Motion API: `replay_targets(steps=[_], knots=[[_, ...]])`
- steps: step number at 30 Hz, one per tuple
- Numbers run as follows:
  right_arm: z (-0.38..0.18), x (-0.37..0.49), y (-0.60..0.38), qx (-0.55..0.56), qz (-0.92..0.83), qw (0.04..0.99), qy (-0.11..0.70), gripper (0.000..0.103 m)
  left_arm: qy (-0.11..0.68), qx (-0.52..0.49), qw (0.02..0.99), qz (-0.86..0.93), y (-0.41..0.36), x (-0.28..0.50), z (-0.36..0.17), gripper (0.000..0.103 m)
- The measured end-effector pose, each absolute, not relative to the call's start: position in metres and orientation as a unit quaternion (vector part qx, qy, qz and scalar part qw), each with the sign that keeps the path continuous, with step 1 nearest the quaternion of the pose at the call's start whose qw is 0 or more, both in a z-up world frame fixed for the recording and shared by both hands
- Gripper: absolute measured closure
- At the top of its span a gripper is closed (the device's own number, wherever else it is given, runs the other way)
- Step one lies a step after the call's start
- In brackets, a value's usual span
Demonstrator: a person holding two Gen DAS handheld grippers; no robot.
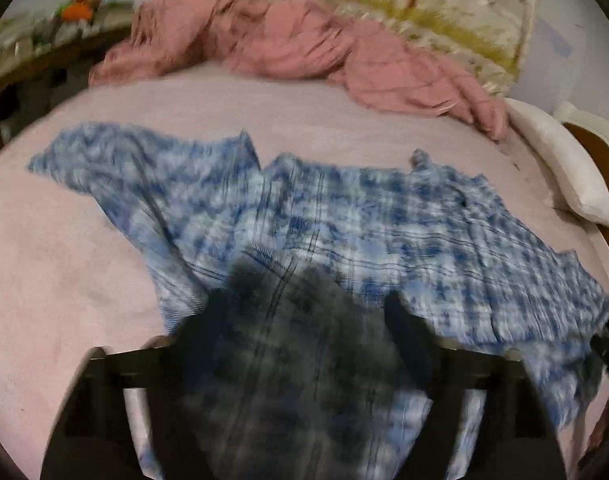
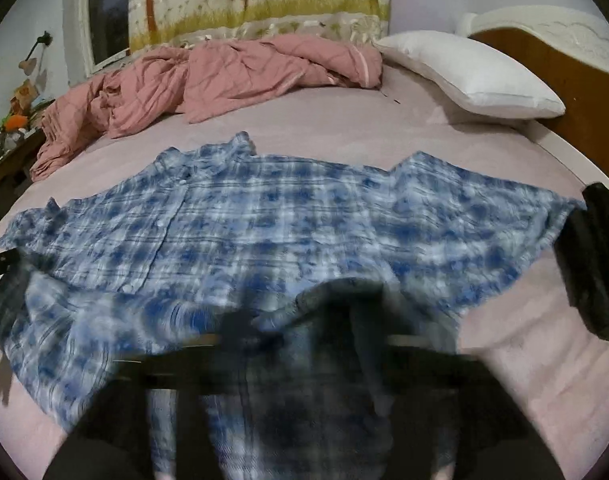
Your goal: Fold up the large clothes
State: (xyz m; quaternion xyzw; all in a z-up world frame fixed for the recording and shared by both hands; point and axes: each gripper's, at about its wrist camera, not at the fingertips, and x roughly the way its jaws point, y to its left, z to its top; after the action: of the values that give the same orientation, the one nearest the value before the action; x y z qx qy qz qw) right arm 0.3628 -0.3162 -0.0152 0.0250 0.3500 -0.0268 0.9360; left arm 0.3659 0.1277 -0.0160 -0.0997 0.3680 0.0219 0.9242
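Observation:
A blue and white plaid shirt (image 1: 344,216) lies spread flat on the pink bed sheet (image 1: 64,260), collar toward the far side. In the left wrist view my left gripper (image 1: 304,308) stands over the shirt's near hem. Its blurred dark fingers (image 1: 208,320) are wide apart, with cloth lying loose between them. The right wrist view shows the same shirt (image 2: 284,220) lengthwise, with my right gripper (image 2: 304,316) over the near edge. Its jaws are also spread wide, and the pads do not press the fabric. Both views are smeared near the fingers.
A crumpled pink quilt (image 2: 208,76) lies along the far side of the bed, with a white pillow (image 2: 472,76) and a wooden headboard (image 2: 576,92) to the right. A dark object (image 2: 592,264) sits at the right edge. A cluttered side table (image 2: 8,136) stands at far left.

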Motion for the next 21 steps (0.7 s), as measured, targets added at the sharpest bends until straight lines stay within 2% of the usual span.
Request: replay_targets(steps=[1, 2, 6, 8, 10, 16, 21], knots=[[-0.012, 0.355, -0.32, 0.029, -0.032, 0.941, 0.336, 0.007, 0.355, -0.081, 0.931, 0.021, 0.126, 0.356, -0.012, 0.022], [-0.008, 0.345, -0.324, 0.035, -0.037, 0.946, 0.319, 0.007, 0.347, -0.056, 0.936, 0.019, 0.123, 0.346, -0.008, 0.021], [0.0, 0.319, -0.337, 0.048, -0.013, 0.941, 0.335, 0.007, 0.321, 0.026, 0.946, 0.03, 0.11, 0.305, 0.0, 0.0], [0.002, 0.297, -0.341, 0.043, -0.025, 0.945, 0.324, 0.006, 0.313, 0.042, 0.948, 0.029, 0.106, 0.287, 0.0, 0.0], [0.002, 0.277, -0.345, 0.047, -0.037, 0.949, 0.309, 0.0, 0.312, 0.033, 0.949, 0.016, 0.105, 0.27, 0.0, 0.0], [0.004, 0.232, -0.346, 0.081, -0.041, 0.955, 0.283, 0.0, 0.301, -0.018, 0.953, -0.015, 0.097, 0.224, 0.003, 0.0], [0.002, 0.209, -0.322, 0.06, -0.025, 0.968, 0.243, 0.0, 0.248, -0.022, 0.968, -0.025, 0.074, 0.202, 0.003, 0.0]])
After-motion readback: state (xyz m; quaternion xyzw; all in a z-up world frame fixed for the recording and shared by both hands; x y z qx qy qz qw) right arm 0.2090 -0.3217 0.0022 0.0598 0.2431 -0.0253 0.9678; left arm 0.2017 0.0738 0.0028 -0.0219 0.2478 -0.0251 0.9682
